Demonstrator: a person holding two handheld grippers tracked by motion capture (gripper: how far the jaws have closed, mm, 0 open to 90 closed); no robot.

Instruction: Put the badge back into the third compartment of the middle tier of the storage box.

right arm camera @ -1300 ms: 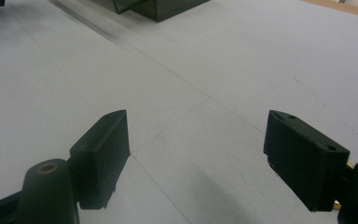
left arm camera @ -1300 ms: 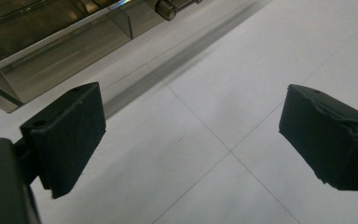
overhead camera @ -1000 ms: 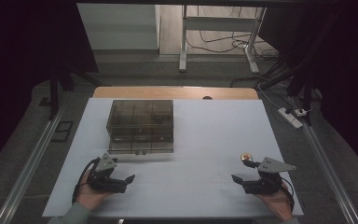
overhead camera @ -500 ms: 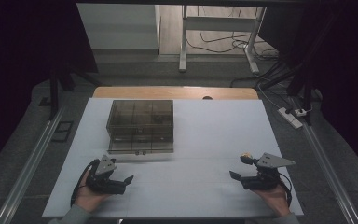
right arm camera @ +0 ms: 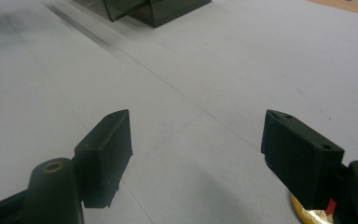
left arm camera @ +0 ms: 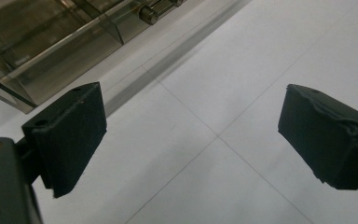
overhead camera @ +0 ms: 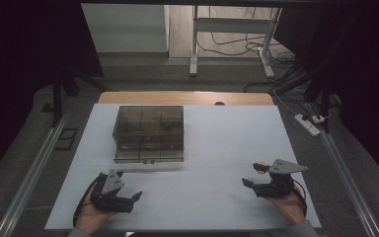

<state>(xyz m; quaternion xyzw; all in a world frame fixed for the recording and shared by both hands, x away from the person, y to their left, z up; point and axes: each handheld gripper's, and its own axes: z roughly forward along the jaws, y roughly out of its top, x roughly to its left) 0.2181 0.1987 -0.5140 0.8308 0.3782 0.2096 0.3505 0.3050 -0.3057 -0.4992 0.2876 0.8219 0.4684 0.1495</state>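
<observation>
Two claws rest low on the white counter [overhead camera: 217, 148], and between them the small gold-and-orange object [overhead camera: 260, 165] belongs plainly to the right one — in the high view it lies at the lower right of the frame, just beside the right claw [overhead camera: 249, 183] on its upper side, while the left claw [overhead camera: 137, 196] sits well apart at the lower left. In the right gripper view that same object [right arm camera: 310, 213] peeks out at the bottom right corner, tucked beside and behind the right-hand jaw rather than between the two; the jaws stand wide with only bare counter in the gap, though they have just been closing a little. So the coming move, as I judge it, turns on swinging the right claw toward that side to bring the piece into the gap. What the piece is I cannot tell; it is too small. The left claw [left arm camera: 191, 135] also gapes, holding nothing, aimed toward the smoked transparent compartment box [overhead camera: 149, 132] — upper left of centre in the high view, its front edge [left arm camera: 51, 60] near.
</observation>
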